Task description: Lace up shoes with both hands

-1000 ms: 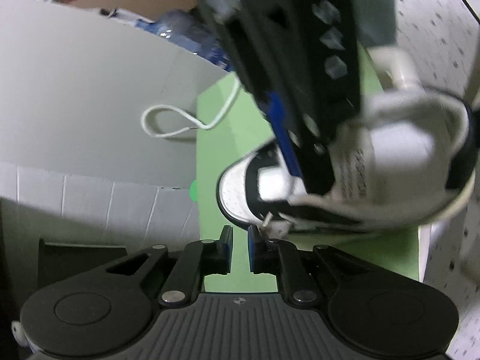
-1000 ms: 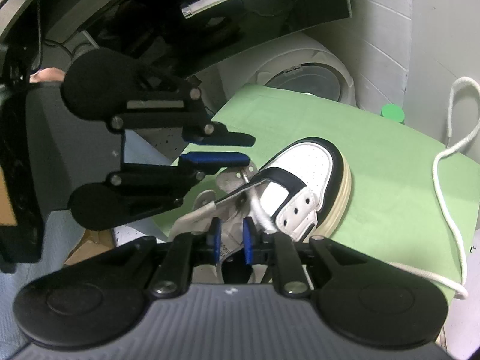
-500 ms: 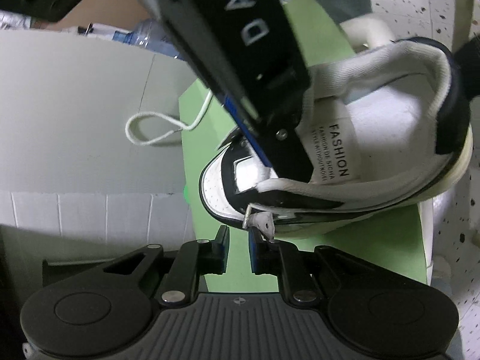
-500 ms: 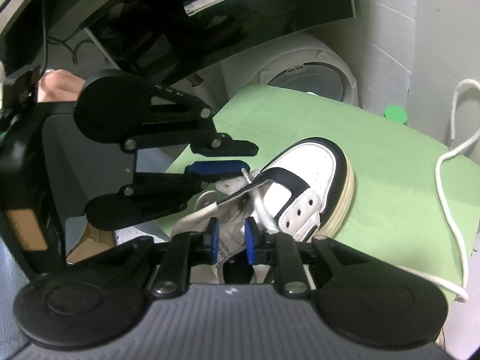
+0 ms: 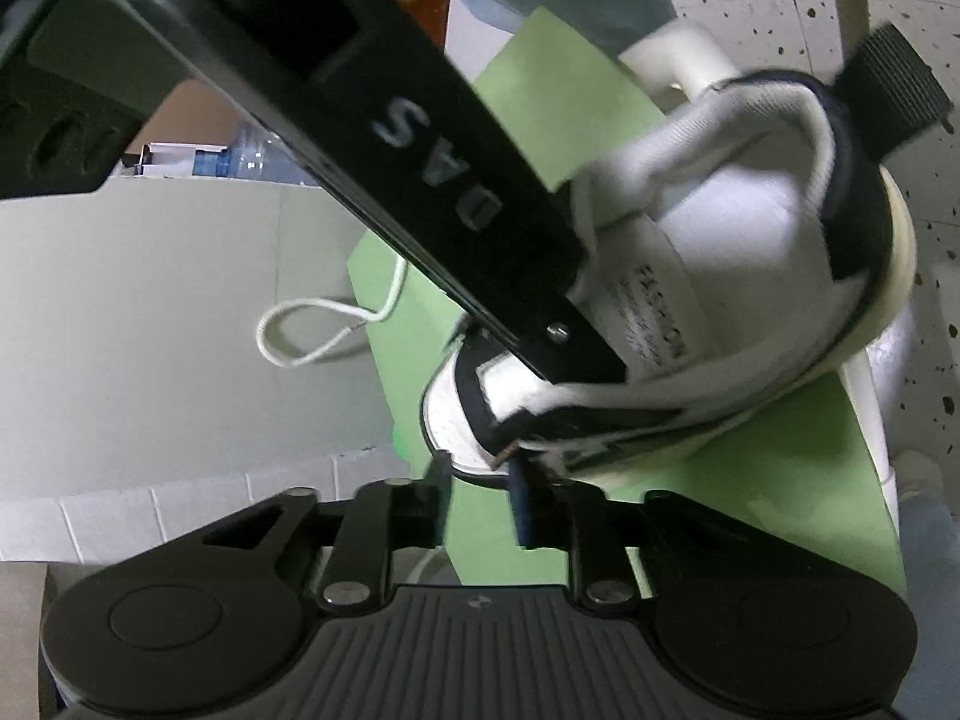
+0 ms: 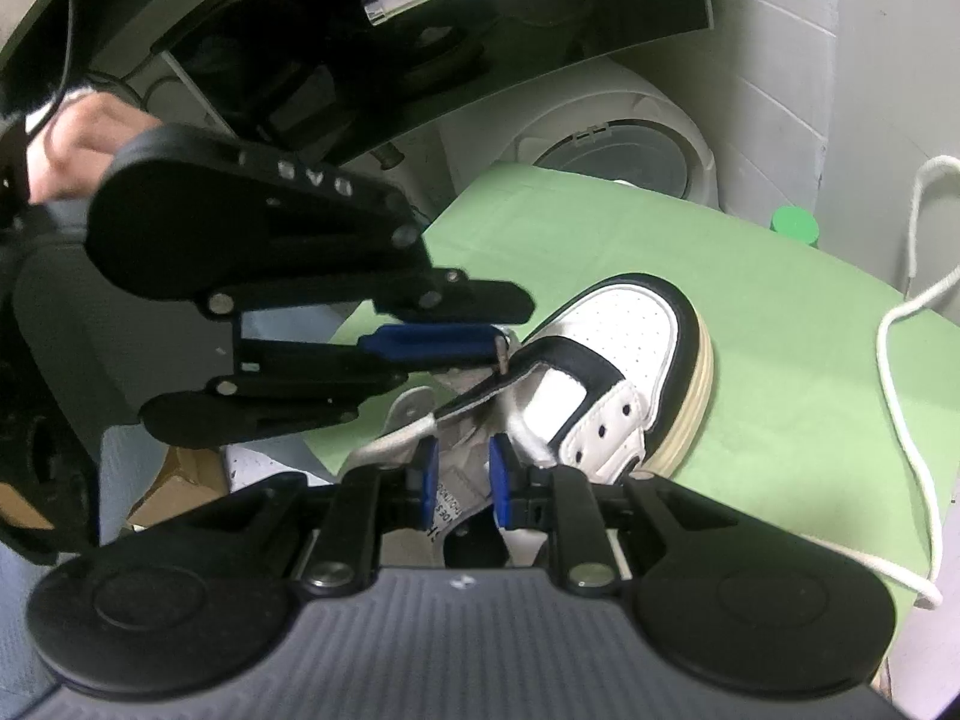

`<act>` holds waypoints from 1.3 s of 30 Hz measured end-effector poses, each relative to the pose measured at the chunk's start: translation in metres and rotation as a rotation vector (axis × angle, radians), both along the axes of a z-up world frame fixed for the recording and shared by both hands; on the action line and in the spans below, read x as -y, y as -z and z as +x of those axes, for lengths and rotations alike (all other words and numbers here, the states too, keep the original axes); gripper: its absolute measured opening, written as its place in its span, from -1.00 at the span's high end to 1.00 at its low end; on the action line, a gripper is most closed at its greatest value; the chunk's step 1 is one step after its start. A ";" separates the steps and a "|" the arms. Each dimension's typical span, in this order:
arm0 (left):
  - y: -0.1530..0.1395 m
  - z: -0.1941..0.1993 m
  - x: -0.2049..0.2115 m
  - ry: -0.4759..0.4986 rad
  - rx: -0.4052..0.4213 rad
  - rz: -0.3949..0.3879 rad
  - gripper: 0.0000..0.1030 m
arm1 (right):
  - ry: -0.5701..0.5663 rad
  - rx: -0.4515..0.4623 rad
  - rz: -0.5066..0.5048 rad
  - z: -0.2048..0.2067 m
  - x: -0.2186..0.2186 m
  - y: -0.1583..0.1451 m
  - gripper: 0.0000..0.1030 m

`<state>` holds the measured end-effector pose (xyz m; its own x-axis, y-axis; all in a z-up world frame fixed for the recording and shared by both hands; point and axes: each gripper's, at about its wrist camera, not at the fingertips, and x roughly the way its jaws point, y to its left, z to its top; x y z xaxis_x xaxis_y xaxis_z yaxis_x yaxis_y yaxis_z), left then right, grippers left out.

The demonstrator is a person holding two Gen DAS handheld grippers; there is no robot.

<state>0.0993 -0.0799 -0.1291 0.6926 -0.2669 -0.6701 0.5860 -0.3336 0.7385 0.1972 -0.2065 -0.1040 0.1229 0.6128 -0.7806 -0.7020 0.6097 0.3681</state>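
Left gripper (image 6: 498, 330): fingers have just been opening, now a modest gap. Lace tip (image 6: 503, 354) sits at the blue pad (image 6: 432, 341), just off the shoe's eyelet flap; can't tell if the pads grip it.

Shoe (image 6: 624, 360) lies tilted on the green desk (image 6: 780, 360), toe away from the right gripper, collar toward it.

Right gripper (image 6: 461, 477): fingers narrowly apart with the tongue and label between them and a lace strand (image 6: 390, 441) crossing the left finger (image 6: 426, 474). Can't tell whether the pads actually clamp anything.

Risks, my read:
- Tip drops back out of the eyelet if the left fingers open before it's re-gripped on the far side.
- Shoe is only propped; a sideways pull could roll it off the fingers.
- Loose lace (image 6: 900, 372) trails off the desk edge to the right; its weight may drag the threaded part back.

Around: green cap (image 6: 793, 223) at the far desk edge, white drum-like appliance (image 6: 618, 150) behind. Left gripper body blocks most of the left camera's view of the eyelets.
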 end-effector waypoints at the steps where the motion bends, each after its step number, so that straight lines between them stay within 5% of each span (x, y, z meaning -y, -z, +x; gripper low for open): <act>1: 0.001 0.000 -0.001 0.010 0.005 0.013 0.56 | 0.001 -0.001 0.001 0.000 0.001 0.000 0.61; 9: 0.010 0.000 -0.007 0.119 0.052 0.128 0.61 | -0.002 -0.004 0.006 0.001 0.002 0.000 0.60; 14: 0.017 -0.001 -0.014 0.203 0.071 0.203 0.96 | -0.001 -0.004 0.005 0.001 0.002 0.001 0.60; 17: 0.020 -0.001 -0.019 0.227 0.080 0.212 0.97 | 0.000 -0.006 0.004 0.002 0.002 0.002 0.60; 19: 0.016 0.003 -0.017 0.175 0.045 0.168 0.97 | 0.000 -0.007 0.004 0.002 0.002 0.002 0.60; 24: -0.009 0.028 -0.009 -0.133 -0.122 -0.077 0.92 | 0.057 -0.012 0.008 -0.012 -0.014 0.001 0.60; 32: -0.028 0.057 -0.017 -0.586 -0.262 -0.448 0.92 | 0.071 -0.023 0.015 -0.010 -0.014 0.002 0.58; 39: -0.023 0.069 -0.024 -0.740 -0.322 -0.571 0.92 | 0.077 -0.034 0.019 -0.008 -0.013 0.004 0.58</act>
<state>0.1679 -0.0556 -0.1065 0.6227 -0.1816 -0.7611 0.7038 0.5549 0.4435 0.1889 -0.1932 -0.1083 0.1442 0.6173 -0.7734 -0.6400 0.6543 0.4029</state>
